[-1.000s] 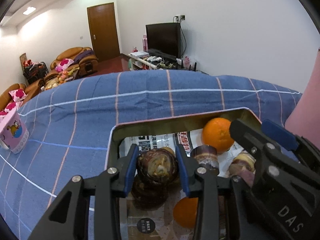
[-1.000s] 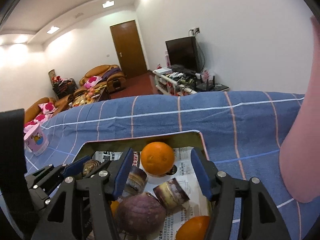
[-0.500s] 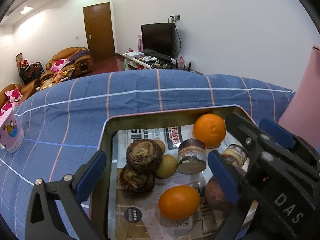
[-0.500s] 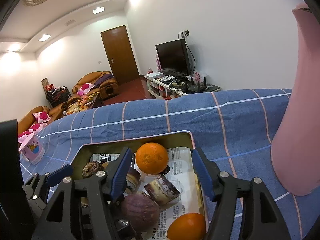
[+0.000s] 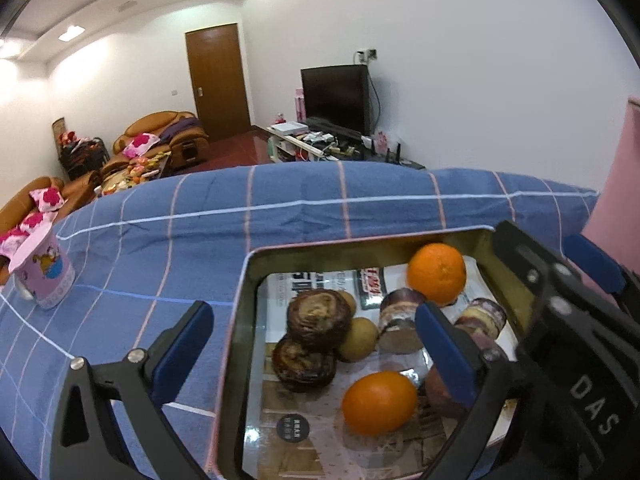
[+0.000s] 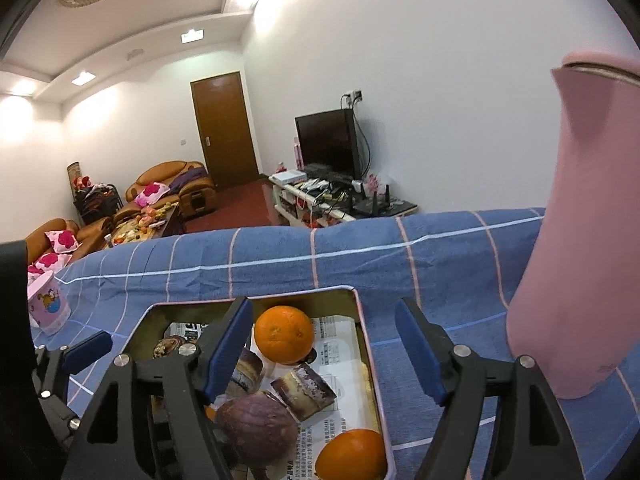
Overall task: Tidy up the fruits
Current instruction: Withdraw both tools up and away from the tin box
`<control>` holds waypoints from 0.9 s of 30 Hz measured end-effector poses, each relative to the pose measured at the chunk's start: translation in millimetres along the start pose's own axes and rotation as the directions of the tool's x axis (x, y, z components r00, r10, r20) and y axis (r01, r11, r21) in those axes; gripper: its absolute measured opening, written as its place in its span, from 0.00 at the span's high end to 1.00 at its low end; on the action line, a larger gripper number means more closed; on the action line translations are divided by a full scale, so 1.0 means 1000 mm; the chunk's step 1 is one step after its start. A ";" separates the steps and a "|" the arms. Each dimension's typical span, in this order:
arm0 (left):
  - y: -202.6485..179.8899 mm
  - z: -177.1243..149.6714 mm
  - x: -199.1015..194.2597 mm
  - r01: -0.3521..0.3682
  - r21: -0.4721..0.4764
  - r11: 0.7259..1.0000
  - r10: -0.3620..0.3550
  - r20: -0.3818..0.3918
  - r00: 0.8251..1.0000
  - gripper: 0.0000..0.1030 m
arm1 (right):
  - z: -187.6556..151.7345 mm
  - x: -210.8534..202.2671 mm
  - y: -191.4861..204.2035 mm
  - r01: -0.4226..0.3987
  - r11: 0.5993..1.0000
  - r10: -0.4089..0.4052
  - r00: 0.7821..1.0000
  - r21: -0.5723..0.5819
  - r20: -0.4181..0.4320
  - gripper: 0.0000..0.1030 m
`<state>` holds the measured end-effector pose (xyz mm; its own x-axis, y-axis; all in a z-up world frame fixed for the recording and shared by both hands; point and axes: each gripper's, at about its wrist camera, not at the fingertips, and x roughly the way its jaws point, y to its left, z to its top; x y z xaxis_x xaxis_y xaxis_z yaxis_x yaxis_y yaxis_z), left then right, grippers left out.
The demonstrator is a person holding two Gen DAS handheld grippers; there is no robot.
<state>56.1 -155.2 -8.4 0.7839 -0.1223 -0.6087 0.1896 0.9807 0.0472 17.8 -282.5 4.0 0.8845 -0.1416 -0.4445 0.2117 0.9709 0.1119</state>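
A metal tin (image 5: pixel 240 304) lined with newspaper sits on the blue checked cloth. It holds two oranges (image 5: pixel 437 274) (image 5: pixel 379 402), two stacked dark brown round fruits (image 5: pixel 318 322), a small tan fruit (image 5: pixel 358 338), cut purple pieces (image 5: pixel 400 322) and a purple fruit (image 6: pixel 256 428). My left gripper (image 5: pixel 312 348) is open and empty above the tin. My right gripper (image 6: pixel 324 348) is open and empty above the tin's right part (image 6: pixel 370 360). The right gripper's body (image 5: pixel 560 320) shows in the left wrist view.
A tall pink container (image 6: pixel 576 240) stands on the cloth right of the tin. A small pink cartoon cup (image 5: pixel 42 276) stands at the far left. Beyond the cloth's far edge are sofas, a TV stand and a door.
My left gripper let go of the dark brown fruit onto the stack in the tin, opened wide and drew back upward. My right gripper also rose, staying open.
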 end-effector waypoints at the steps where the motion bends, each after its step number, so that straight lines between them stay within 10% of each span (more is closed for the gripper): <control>1: 0.003 0.000 0.001 0.001 -0.009 1.000 -0.001 -0.002 1.000 0.00 | 0.000 -0.002 0.001 0.007 1.000 -0.007 1.000 -0.005 0.009 0.27; 27: 0.018 -0.026 -0.063 -0.021 -0.026 0.999 0.026 0.215 0.976 0.00 | -0.023 -0.084 0.014 0.071 0.996 -0.057 0.974 -0.055 0.218 0.17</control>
<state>-4.9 -126.2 10.2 0.8972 -0.1268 -0.4229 0.1578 0.9867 0.0389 -62.7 -252.6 22.8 0.9402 -0.2357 -0.2459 0.2508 0.9675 0.0315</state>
